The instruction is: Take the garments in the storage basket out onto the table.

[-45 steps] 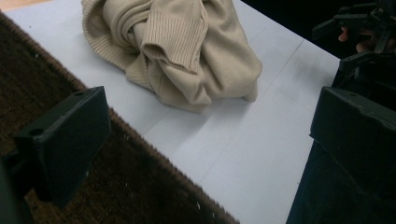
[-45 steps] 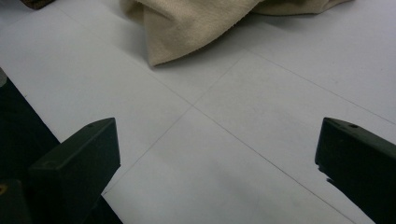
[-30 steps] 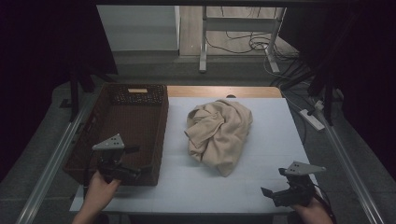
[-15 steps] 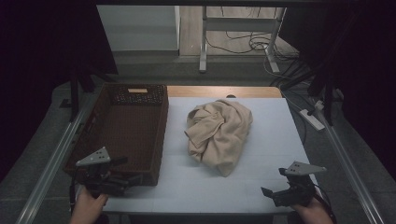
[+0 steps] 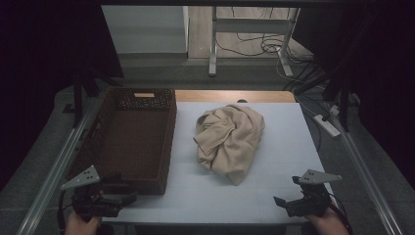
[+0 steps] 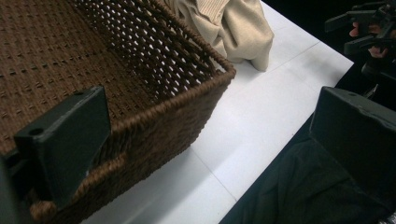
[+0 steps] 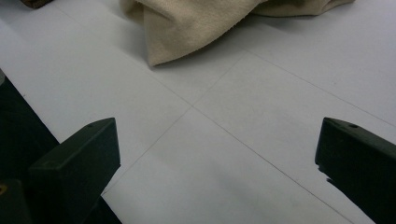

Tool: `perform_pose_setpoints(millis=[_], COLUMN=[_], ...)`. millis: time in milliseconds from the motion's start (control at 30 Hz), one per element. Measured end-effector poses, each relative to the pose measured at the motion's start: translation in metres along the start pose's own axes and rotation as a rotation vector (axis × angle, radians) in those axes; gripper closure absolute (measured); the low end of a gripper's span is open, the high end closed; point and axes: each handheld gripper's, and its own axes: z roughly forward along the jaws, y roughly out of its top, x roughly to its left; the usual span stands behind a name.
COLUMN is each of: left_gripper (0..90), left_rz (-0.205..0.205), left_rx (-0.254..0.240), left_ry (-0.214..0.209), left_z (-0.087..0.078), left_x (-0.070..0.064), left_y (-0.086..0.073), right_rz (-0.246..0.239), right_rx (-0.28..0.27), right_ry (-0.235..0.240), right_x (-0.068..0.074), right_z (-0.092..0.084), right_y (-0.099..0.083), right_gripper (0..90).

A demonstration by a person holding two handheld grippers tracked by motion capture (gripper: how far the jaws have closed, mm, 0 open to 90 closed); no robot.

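at the desk's near left corner the left gripper point(image 5: 128, 198) hangs by the brown woven basket point(image 5: 128, 142), jaws spread wide and holding nothing. the basket lies along the left edge of the desk point(image 5: 288, 142). a crumpled beige cloth point(image 5: 229, 141) lies mid-desk. at the near right corner the right gripper point(image 5: 286, 191) rests, jaws wide apart, empty.

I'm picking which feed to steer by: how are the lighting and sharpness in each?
High view: dim overall, dark surroundings, basket interior murky, cloth readable. Left gripper view: brighter, basket weave crisp, near jaws soft. Right gripper view: evenly lit table, no glare, cloth edge sharp.
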Motion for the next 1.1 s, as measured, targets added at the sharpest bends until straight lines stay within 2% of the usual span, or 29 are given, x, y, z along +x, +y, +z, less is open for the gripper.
perform_pose_setpoints(millis=[133,367,1000,1100], left_gripper=[0.0,0.0,0.0,0.0], left_rz=[0.0,-0.034,-0.069,-0.077], left_rx=[0.016,0.017,0.015,0.016], left_ry=[0.03,0.045,0.087,0.082], left_z=[-0.003,-0.008,-0.026,-0.027], left_x=[-0.001,0.005,0.014,0.016], left_y=[-0.007,-0.019,-0.039,-0.042], right_rz=[0.0,-0.001,0.002,0.003], right_rx=[0.0,-0.002,-0.011,-0.013], right_ry=[0.001,0.0,-0.001,-0.001], right_x=[0.0,0.0,-0.001,-0.001], right_z=[0.0,-0.001,-0.001,-0.001], right_y=[0.0,0.0,0.0,0.0], right_gripper=[0.2,0.2,0.2,0.2])
